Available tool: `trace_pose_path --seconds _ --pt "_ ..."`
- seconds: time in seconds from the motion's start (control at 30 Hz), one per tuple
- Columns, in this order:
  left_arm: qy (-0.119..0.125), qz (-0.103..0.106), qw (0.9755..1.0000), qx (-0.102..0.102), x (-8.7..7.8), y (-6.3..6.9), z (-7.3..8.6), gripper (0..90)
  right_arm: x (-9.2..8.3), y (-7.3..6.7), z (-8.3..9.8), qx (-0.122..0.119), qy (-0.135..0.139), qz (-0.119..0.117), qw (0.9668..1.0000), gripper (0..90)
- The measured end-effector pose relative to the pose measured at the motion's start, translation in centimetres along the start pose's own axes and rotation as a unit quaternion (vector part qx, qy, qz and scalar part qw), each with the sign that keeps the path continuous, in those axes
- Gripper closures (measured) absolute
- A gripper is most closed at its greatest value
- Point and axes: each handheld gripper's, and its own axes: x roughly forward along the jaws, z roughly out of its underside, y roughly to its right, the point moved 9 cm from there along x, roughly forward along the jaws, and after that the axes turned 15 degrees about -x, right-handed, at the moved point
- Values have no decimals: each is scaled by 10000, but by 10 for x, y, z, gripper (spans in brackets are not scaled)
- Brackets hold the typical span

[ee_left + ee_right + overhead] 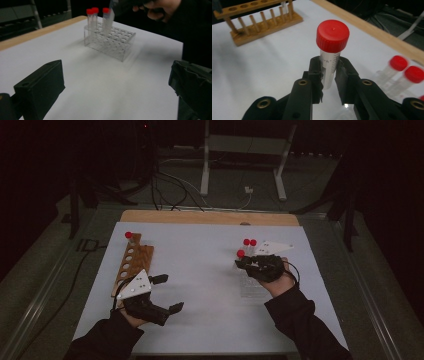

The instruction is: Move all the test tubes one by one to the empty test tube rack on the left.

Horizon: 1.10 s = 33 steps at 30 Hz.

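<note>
1. Dark room all round you, with cables on the floor and a white frame stand (245,155) beyond the white tabletop (205,270), whose far edge is bare wood.
2. Your right gripper (329,72) is clamped on a clear plastic tube with a red screw cap (331,50), held upright above the clear acrylic tube rack (112,41) on the right side of the tabletop.
3. That tube carries a printed scale and a short handwritten mark beside it; the mark is partly behind a jaw and too small to read.
4. Two more red-capped tubes (92,18) stand in the rack's far corner; in the right gripper view they are blurred.
5. Your left gripper (162,292) hangs with its jaws wide apart and nothing between them, near the front left of the tabletop, just beside a brown wooden tube rack (132,262).
6. One red-capped tube (128,236) sits at the wooden rack's far end; its body is hard to make out.
</note>
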Motion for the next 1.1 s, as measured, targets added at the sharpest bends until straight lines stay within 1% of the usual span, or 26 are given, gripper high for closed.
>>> trace_pose_path --seconds 0.07,0.1,0.17,0.2,0.23,0.3,0.43,0.57,0.7,0.73,0.9,1.1 --pt "3 -7 10000 48 0 1 -3 8 3 -8 2 -30 -29 -95 9999 752" --pt "9 41 10000 47 1 3 -4 8 4 -11 2 -54 -56 -111 9999 751" --pt "-2 42 9999 100 2 4 -5 8 7 -20 4 -87 -93 -212 9997 752" --pt "-3 89 9999 93 2 6 -6 8 9 -24 5 -92 -118 -238 9996 751" --pt "-4 75 9999 105 3 6 -7 8 10 -28 6 -91 -122 -291 9995 751" --pt "-10 116 9998 134 4 8 -8 8 13 -36 7 -119 -147 -361 9992 751" --pt "4 128 9998 179 7 11 -12 8 17 -50 8 -136 -151 -514 9985 751" --pt "10 202 9995 253 12 16 -17 8 20 -64 8 -191 -146 -655 9976 751" --pt "10 234 9992 318 18 21 -22 9 22 -72 6 -210 -105 -747 9969 751" --pt "13 273 9991 312 19 23 -24 12 23 -74 6 -223 -98 -770 9967 751" --pt "-30 336 9987 390 31 27 -28 13 25 -82 7 -235 -123 -865 9959 751" --pt "-67 413 9984 376 46 30 -30 41 28 -88 8 -291 -152 -936 9951 751"
